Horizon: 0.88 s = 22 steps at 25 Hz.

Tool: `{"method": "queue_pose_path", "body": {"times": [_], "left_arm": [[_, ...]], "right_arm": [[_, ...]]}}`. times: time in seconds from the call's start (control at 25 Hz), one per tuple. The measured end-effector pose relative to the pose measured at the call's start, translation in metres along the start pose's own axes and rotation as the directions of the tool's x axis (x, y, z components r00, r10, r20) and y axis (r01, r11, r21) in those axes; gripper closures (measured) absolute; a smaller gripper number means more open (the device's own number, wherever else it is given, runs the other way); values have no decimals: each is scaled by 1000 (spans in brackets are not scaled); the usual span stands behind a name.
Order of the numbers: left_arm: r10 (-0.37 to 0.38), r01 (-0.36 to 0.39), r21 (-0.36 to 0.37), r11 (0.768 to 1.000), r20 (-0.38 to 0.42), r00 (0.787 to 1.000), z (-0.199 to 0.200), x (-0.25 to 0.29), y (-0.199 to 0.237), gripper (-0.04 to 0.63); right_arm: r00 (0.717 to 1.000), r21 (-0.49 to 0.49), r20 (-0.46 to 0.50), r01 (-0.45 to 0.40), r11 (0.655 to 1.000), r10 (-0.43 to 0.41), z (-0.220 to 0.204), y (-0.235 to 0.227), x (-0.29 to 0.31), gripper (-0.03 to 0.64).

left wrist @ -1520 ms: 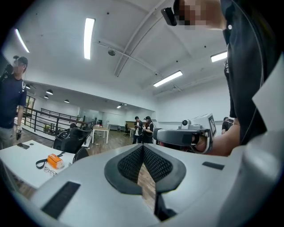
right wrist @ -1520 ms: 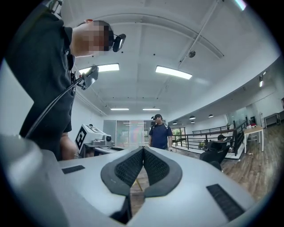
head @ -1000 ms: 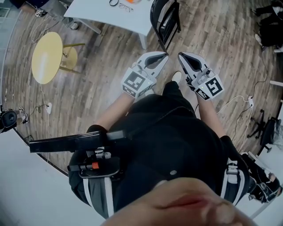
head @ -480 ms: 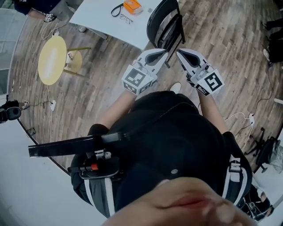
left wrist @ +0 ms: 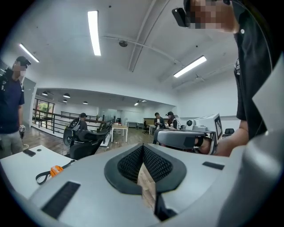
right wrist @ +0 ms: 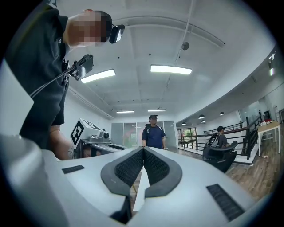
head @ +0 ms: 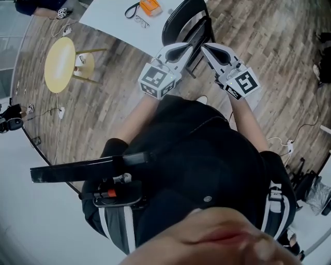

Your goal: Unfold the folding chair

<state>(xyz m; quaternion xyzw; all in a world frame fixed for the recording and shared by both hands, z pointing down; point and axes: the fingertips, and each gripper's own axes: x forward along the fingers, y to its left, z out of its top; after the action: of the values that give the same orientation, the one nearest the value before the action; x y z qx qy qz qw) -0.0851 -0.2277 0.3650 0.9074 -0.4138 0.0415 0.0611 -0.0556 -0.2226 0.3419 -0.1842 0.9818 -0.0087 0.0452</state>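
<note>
The black folding chair (head: 185,25) stands folded, leaning at the corner of a white table (head: 111,23). In the head view my left gripper (head: 192,48) and right gripper (head: 202,46) are held out side by side just short of the chair's lower frame, their tips close together. Both are shut with nothing between the pads. The left gripper view has the chair (left wrist: 83,138) at the left beyond my shut left gripper (left wrist: 143,146), and the right gripper (left wrist: 186,138) beside it. In the right gripper view the chair (right wrist: 220,155) is at the right of my shut right gripper (right wrist: 143,149).
A round yellow side table (head: 58,64) stands to the left on the wood floor. An orange tool (head: 150,6) and glasses (head: 146,21) lie on the white table. A person (right wrist: 154,133) stands ahead, others sit farther back. Cables and a plug (head: 287,147) lie on the right.
Both grippers have moved forward together toward the chair, which now sits closer to their tips in the head view. The jaws stayed shut.
</note>
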Motion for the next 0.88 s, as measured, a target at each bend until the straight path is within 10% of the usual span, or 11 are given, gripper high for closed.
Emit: {"method": "queue_pose_path", "body": {"times": [0.88], "left_arm": [[-76,71,-29,997,-225,971,-72,64,191,591]], "right_arm": [[972,175,-162,198,965,-170,-96,-96,147,609]]}}
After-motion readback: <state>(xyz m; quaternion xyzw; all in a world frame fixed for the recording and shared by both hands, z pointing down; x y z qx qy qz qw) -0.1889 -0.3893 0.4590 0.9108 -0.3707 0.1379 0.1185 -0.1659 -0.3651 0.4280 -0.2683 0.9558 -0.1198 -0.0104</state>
